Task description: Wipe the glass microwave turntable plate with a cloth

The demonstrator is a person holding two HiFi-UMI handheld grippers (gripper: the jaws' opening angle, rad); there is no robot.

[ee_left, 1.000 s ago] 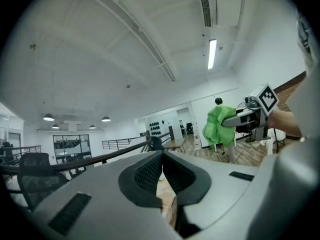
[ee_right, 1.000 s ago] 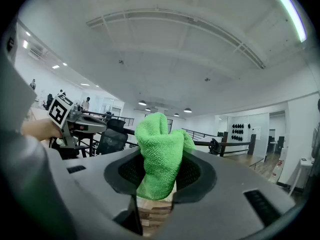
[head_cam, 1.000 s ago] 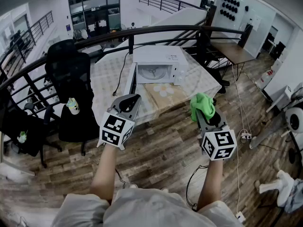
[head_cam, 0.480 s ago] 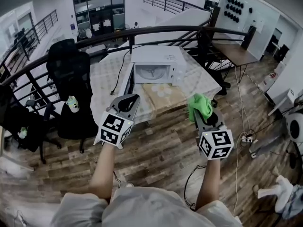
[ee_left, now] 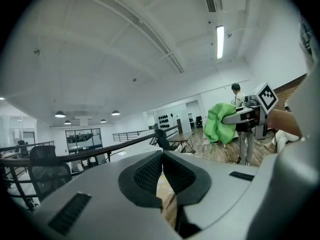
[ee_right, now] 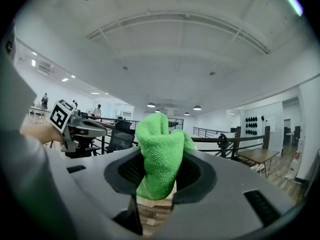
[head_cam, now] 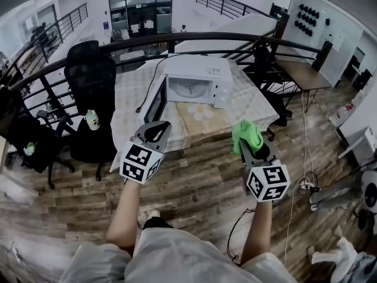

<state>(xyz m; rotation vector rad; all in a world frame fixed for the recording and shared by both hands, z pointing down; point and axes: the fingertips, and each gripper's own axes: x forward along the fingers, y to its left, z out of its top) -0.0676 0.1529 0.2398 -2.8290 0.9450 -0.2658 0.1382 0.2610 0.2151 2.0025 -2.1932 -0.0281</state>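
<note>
standing well apart from the table [head_cam: 131, 102], facing the microwave [head_cam: 200, 69] with its door swung open and the glass turntable plate [head_cam: 189, 89] lying inside the cavity. gripping the green cloth [head_cam: 247, 131], bunched, in the right gripper [head_cam: 248, 141] with jaws pressed onto it; keeping the left gripper [head_cam: 160, 126] closed tight on nothing. best to close in squarely, keep the cloth pinched, and part the left jaws early to steady or draw out the plate before wiping. compared with a second ago: nearer the table, microwave lower in the head view, grippers carried much as before

Both arms out fwd, side by side. L gripper [head_cam: 156, 126] jaws together, empty. R gripper [head_cam: 252, 149] jaws clamped on green cloth [head_cam: 247, 133].
</note>
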